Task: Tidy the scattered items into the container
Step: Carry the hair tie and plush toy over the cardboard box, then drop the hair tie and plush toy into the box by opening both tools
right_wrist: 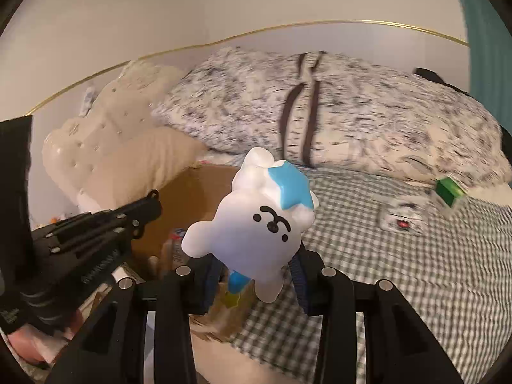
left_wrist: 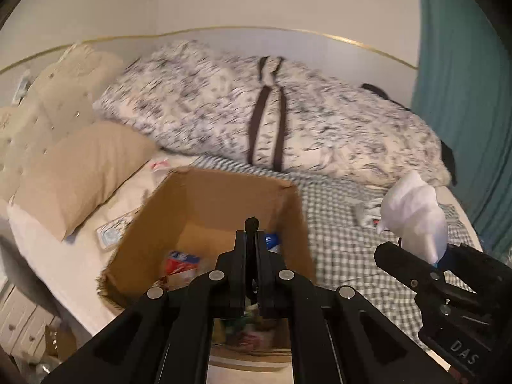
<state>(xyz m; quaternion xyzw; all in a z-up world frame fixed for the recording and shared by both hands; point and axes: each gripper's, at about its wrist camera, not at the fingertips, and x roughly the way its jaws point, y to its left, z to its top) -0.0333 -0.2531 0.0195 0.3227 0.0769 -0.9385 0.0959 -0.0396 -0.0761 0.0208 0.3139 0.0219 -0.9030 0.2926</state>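
Observation:
An open cardboard box [left_wrist: 208, 211] [right_wrist: 192, 192] sits on the bed, with a red-and-white packet [left_wrist: 180, 262] and other small items inside. My left gripper [left_wrist: 252, 233] hangs over the box's near side with its jaws shut; I see nothing between them. In the right wrist view it [right_wrist: 153, 203] reaches in from the left above the box. My right gripper [right_wrist: 256, 275] [left_wrist: 425, 256] is shut on a white toy figure [right_wrist: 256, 224] [left_wrist: 412, 214] with a blue star on its head, held above the checked sheet just right of the box.
A green block [right_wrist: 448, 192] and a white device [right_wrist: 403, 220] lie on the checked sheet [right_wrist: 416, 272]. A flat white packet [left_wrist: 110, 232] lies left of the box by a tan pillow [left_wrist: 80, 172]. A patterned bag [left_wrist: 256, 112] fills the back; a teal curtain [left_wrist: 464, 96] hangs right.

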